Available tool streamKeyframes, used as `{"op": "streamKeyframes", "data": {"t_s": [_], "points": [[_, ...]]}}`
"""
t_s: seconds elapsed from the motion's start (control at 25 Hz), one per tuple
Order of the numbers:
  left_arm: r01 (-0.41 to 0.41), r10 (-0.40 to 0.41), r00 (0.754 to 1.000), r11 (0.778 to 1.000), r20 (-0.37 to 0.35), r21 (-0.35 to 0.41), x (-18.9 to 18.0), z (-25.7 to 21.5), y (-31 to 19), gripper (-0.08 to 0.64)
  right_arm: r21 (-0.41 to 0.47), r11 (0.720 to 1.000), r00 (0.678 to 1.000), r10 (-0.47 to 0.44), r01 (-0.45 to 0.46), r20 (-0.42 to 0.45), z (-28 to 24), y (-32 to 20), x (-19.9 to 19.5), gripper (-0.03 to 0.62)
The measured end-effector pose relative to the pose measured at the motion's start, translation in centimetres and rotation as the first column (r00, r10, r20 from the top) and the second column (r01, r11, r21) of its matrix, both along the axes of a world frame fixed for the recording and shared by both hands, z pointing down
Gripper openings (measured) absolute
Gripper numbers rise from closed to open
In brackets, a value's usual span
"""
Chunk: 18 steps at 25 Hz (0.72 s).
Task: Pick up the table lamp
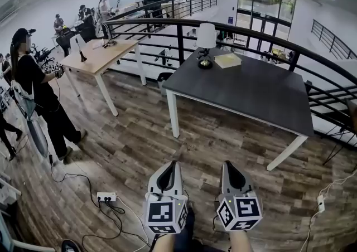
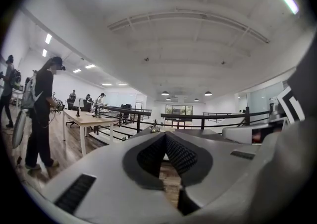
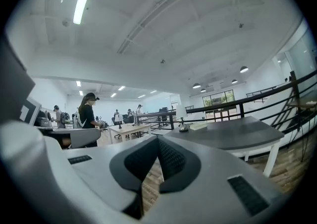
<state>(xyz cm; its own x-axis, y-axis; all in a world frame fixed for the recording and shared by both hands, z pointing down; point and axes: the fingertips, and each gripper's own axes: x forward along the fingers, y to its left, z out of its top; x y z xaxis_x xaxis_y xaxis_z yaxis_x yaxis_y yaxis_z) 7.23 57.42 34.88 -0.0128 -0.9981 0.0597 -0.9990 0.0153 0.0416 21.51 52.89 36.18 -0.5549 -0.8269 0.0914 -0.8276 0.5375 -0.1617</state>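
Note:
The table lamp (image 1: 205,39), with a white shade and a dark round base, stands at the far left corner of the dark grey table (image 1: 251,92). In the right gripper view the lamp (image 3: 182,121) is small and distant at that table's corner. The left gripper view shows only its base (image 2: 155,129) above the jaw tips. Both grippers are held low over the wooden floor, well short of the table. My left gripper (image 1: 173,164) (image 2: 165,135) is shut with nothing in it. My right gripper (image 1: 226,163) (image 3: 157,139) is also shut and empty.
A pale notebook (image 1: 227,60) lies beside the lamp. A light wooden table (image 1: 100,56) stands at the left, with a person in black (image 1: 39,89) next to it. A power strip (image 1: 106,196) and cables lie on the floor. A dark railing (image 1: 268,36) curves behind the table.

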Motion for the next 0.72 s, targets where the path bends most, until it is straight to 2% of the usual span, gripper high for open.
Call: {"op": "streamKeyframes", "data": {"t_s": [0.32,0.72], "points": [[-0.044,0.044,0.998,0.999,0.039,-0.002,-1.8,0.2,-6.1,0.011,0.005,1.0,1.0,0.024,-0.024,-0.003,0.2,-5.6,-2.5,0.002],[-0.095,0.095,0.995,0.995,0.044,0.002,-6.5,-0.6,-16.1,0.011,0.013,0.998,0.998,0.053,-0.053,-0.028,-0.3,-14.8,-7.3,0.002]]}}
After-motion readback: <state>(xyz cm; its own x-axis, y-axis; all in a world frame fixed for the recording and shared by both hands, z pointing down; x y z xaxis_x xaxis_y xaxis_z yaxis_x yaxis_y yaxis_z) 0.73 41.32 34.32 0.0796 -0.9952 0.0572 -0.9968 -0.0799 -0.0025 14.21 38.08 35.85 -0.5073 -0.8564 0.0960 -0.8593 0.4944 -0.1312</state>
